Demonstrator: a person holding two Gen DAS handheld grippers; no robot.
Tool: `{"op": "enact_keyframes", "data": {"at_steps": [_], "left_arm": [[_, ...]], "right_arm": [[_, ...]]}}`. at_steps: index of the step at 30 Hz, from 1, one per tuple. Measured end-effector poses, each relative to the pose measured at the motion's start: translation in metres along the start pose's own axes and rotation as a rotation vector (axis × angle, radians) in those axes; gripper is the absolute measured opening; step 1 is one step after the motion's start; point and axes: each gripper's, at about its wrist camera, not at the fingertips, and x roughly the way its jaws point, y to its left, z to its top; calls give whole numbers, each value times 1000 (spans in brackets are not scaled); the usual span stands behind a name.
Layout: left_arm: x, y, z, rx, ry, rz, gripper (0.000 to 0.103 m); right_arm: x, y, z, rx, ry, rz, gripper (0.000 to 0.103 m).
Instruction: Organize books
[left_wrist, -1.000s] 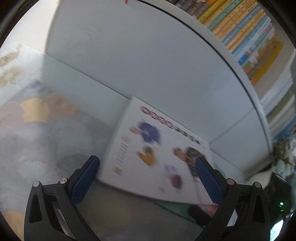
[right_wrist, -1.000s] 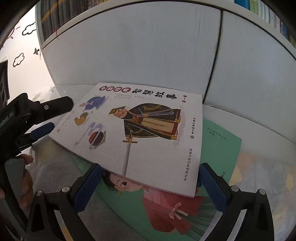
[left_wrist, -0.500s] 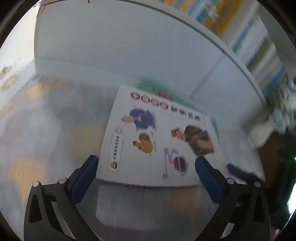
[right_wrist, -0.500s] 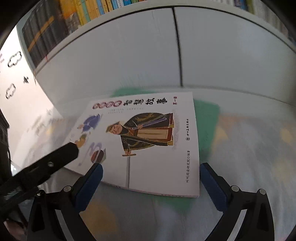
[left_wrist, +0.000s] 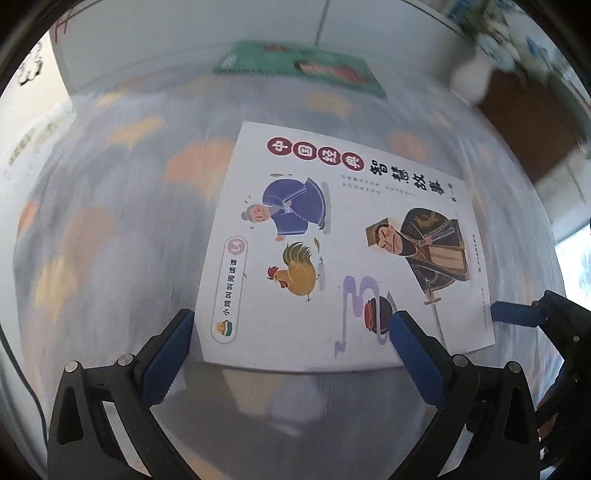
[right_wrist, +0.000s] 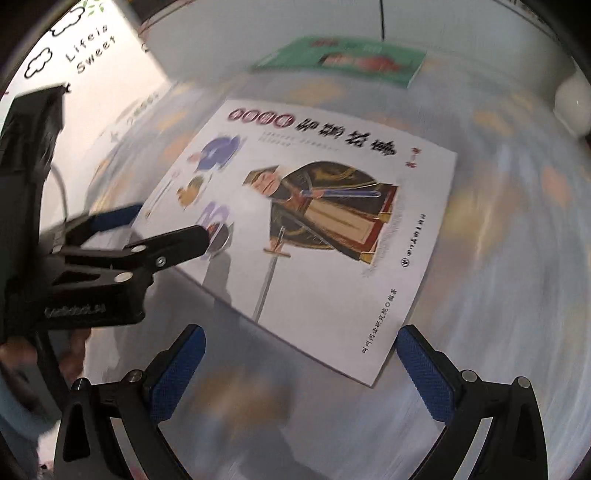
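— Nearest? Left hand-held gripper, fingers spread wide at the white book's near edge, gripping nothing.
— Right hand-held gripper? Likewise released, at the near right corner.
— Book? Flat on patterned surface.
— Farther? Green book, well apart, by white cabinet.

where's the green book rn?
The green book lies flat at the top of both wrist views, against the white cabinet front, apart from and beyond the white picture book.
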Motion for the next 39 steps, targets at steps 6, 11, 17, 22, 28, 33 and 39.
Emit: {"op": "enact_keyframes", "data": {"at_steps": [6,11,17,22,28,33,39], "left_arm": [[-10,27,-24,123,33,32,102],[-14,50,-2,81,43,-26,102],[-24,53,-1,-56,-13,-63,102],[-61,58,-45,-47,-93,32,102],[-91,63,-90,-188,-128,2,102],[-76,34,-120,-176,-57,-4,102],[-55,26,-125,-228,36,-45,102]], "right_arm": [[-7,69,-82,-28,90,67,103],[-1,136,-116,-122,89,122,103],[-4,170,-128,-98,125,380,103],[-30,135,-122,-36,67,218,103],[-54,48,-109,102,27,43,103],[-54,-5,-82,18,-20,4,103],[-29,-15,-59,-147,-59,162,103]]}}
